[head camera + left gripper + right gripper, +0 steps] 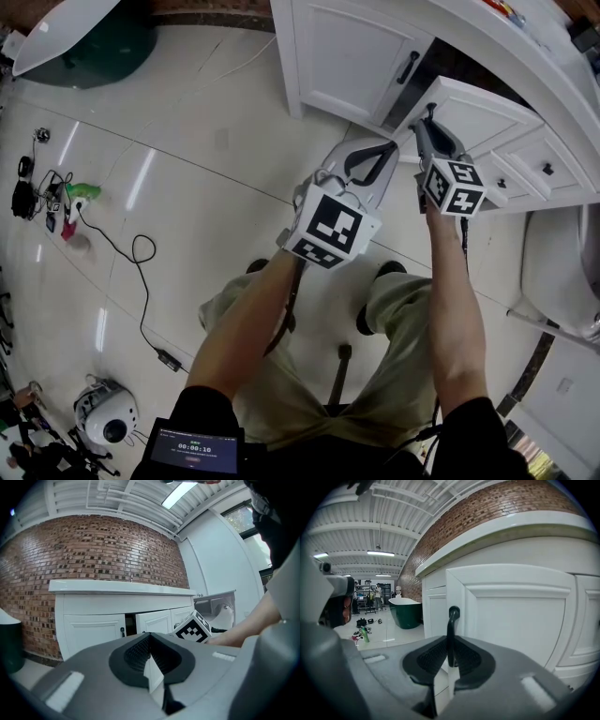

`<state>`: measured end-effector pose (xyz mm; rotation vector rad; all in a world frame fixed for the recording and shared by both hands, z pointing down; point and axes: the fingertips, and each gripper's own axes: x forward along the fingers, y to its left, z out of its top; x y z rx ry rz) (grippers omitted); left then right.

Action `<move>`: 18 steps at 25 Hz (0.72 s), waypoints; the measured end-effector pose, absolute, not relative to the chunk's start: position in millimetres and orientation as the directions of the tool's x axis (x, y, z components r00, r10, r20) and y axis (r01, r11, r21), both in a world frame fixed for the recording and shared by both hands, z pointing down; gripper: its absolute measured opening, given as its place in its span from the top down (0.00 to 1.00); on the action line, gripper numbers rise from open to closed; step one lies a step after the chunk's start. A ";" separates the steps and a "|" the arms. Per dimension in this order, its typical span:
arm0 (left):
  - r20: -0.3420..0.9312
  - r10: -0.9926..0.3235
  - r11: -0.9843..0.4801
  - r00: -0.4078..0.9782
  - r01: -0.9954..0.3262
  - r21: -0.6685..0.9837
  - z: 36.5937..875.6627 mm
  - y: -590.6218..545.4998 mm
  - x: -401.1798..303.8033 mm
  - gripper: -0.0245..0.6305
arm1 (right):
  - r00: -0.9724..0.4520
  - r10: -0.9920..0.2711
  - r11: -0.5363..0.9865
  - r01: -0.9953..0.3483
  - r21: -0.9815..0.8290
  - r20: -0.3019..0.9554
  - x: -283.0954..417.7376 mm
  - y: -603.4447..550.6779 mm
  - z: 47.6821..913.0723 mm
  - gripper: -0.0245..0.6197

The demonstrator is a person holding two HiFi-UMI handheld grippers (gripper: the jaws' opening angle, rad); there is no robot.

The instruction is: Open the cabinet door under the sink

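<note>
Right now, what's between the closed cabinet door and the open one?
Only a dark gap into the cabinet, seen in the left gripper view and the head view.

There are two grippers, the left gripper (386, 150) and the right gripper (429, 117), two white cabinet doors, the closed door (352, 56) and the open door (473, 112), each with one black handle (451, 634), one green bathtub (103, 52) and one green bottle (82, 190).

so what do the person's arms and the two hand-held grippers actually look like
The left hand-held gripper and right hand-held gripper are grey shells with black ribbed pads, each carrying a white cube with black square markers. Forearms are bare below short black sleeves, and a thin black cable runs along the right one.
</note>
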<state>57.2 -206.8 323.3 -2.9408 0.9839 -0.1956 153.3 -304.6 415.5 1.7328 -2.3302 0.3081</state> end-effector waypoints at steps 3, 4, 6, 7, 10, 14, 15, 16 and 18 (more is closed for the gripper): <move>0.109 -0.598 -0.802 0.794 -0.593 -0.075 322.9 -195.6 58.9 0.94 | -0.278 -0.912 0.279 -0.959 -0.039 0.302 154.0 -293.0 415.0 0.92; 0.109 -0.597 -0.802 0.795 -0.592 -0.075 322.7 -192.0 59.2 0.94 | -0.278 -0.912 0.279 -0.959 -0.039 0.303 154.0 -289.3 414.7 0.92; 0.109 -0.594 -0.804 0.797 -0.590 -0.075 322.6 -184.8 60.5 0.94 | -0.280 -0.911 0.282 -0.959 -0.038 0.305 153.8 -282.0 414.1 0.92; 0.109 -0.593 -0.805 0.798 -0.588 -0.077 322.7 -181.3 61.6 0.94 | -0.281 -0.910 0.283 -0.958 -0.037 0.305 154.0 -278.3 414.1 0.92; 0.112 -0.588 -0.809 0.801 -0.582 -0.082 323.7 -172.1 65.6 0.94 | -0.280 -0.909 0.284 -0.958 -0.033 0.309 155.3 -268.8 414.6 0.92; 0.113 -0.581 -0.814 0.806 -0.575 -0.084 324.4 -162.2 71.7 0.94 | -0.278 -0.908 0.281 -0.959 -0.035 0.312 157.8 -258.1 414.8 0.91; 0.113 -0.579 -0.815 0.807 -0.573 -0.085 324.4 -160.1 72.9 0.94 | -0.278 -0.908 0.282 -0.959 -0.034 0.313 158.2 -255.6 414.7 0.91; 0.112 -0.578 -0.816 0.808 -0.571 -0.085 324.3 -158.0 73.9 0.94 | -0.279 -0.908 0.283 -0.959 -0.033 0.313 158.4 -253.3 414.7 0.91; 0.111 -0.576 -0.817 0.810 -0.570 -0.085 323.8 -153.8 75.7 0.94 | -0.281 -0.907 0.286 -0.958 -0.032 0.315 159.0 -248.7 414.6 0.91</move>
